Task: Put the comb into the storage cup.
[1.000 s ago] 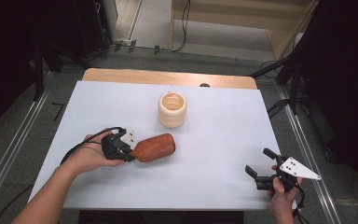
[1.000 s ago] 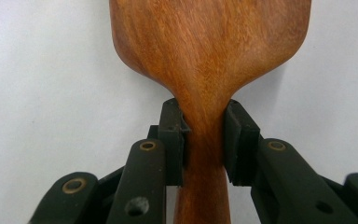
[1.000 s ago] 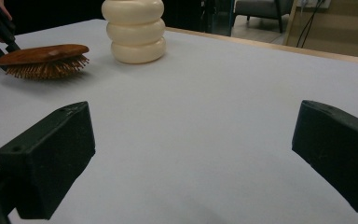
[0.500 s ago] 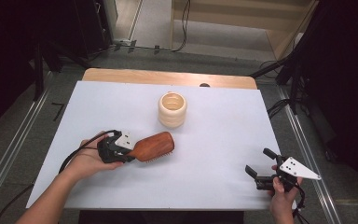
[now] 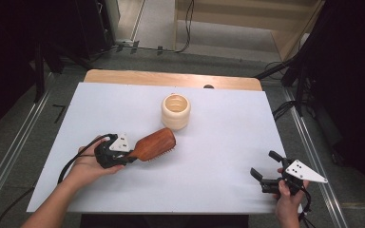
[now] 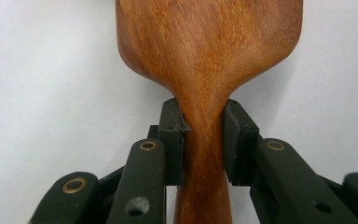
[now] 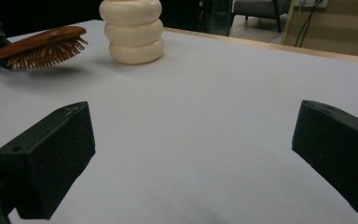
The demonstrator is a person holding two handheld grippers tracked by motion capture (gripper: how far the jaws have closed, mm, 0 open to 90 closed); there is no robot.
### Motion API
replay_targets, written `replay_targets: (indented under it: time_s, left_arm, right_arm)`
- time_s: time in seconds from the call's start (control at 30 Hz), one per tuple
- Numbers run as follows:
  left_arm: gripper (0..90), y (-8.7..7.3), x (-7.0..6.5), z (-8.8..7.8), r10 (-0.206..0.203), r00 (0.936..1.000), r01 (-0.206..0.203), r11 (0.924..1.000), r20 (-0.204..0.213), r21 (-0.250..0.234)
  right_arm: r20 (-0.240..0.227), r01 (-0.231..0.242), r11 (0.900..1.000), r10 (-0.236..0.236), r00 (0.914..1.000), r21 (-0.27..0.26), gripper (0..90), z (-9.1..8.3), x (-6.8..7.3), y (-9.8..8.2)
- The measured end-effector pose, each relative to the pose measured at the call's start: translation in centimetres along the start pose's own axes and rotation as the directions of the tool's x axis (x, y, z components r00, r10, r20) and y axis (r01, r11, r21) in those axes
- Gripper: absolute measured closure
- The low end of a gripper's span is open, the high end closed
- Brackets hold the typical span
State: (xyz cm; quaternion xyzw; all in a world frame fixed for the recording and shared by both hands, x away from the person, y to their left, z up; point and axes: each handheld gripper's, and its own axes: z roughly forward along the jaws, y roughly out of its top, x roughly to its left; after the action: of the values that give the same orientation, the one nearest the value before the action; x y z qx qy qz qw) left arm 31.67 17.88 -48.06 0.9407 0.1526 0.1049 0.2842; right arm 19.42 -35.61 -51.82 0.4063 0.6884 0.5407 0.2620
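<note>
Two sets of tongs, one wooden hairbrush and one holder, listed largest first.

Bench (image 5: 218, 137): white top with a wooden strip along the far edge. No change.

Ribbed cream holder (image 5: 176, 111): upright near the far middle of the bench, mouth open to the top. Position unchanged from both earlier frames.

Wooden paddle hairbrush (image 5: 154, 144): lifted clear of the bench, bristles down, a shadow beneath it in the right gripper view (image 7: 46, 46). Against the earlier frames its head sits farther toward the holder and now lies just beside the holder's base, near side. Judged meaning: the carry toward the holder is well under way; tipping the brush upright and lowering it into the mouth is not yet done.

Left tongs (image 5: 123, 154): pinching the brush at the narrow neck of the handle, pads (image 6: 175, 135) pressed on both sides. The grip looks as it did earlier, while the hand has shifted slightly toward the holder.

Right tongs (image 5: 266, 172): spread wide and carrying nothing, resting at the near right corner, well apart from the brush. Same place as before.
</note>
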Motion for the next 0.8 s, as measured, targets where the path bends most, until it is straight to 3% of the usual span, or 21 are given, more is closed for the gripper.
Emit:
replay_targets:
  time_s: [0.3, 0.37, 0.4, 0.7, 0.8]
  left_arm:
    - [72.7, -0.38, 0.02, -0.30, -0.059, 0.9983, 0.058, 0.9956, 0.000, -0.073]
    - [72.7, -0.37, -0.22, -0.32, -0.060, 0.9972, 0.055, 0.9935, -0.044, -0.100]
    - [72.7, -0.36, -0.06, -0.39, -0.074, 0.9969, 0.071, 0.9916, -0.026, -0.108]
    - [72.7, 0.13, -0.63, -0.48, -0.070, 0.9969, 0.064, 0.9885, -0.036, -0.137]
    - [72.7, 0.31, -0.71, -0.54, -0.081, 0.9960, 0.074, 0.9842, -0.038, -0.161]
  right_arm:
    - [0.001, 0.002, 1.000, -0.002, 1.0000, 0.003, 0.0, 0.01, 0.01, 0.00]
    - [0.001, 0.003, 1.000, -0.003, 1.0000, 0.003, 0.0, 0.01, 0.01, 0.00]
    - [0.001, 0.003, 1.000, -0.003, 1.0000, 0.003, 0.0, 0.01, 0.01, 0.00]
    - [0.004, 0.003, 1.000, -0.003, 1.0000, 0.004, 0.0, 0.01, 0.01, 0.01]
    - [0.004, 0.000, 1.000, 0.000, 1.0000, 0.003, 0.0, -0.01, 0.04, 0.02]
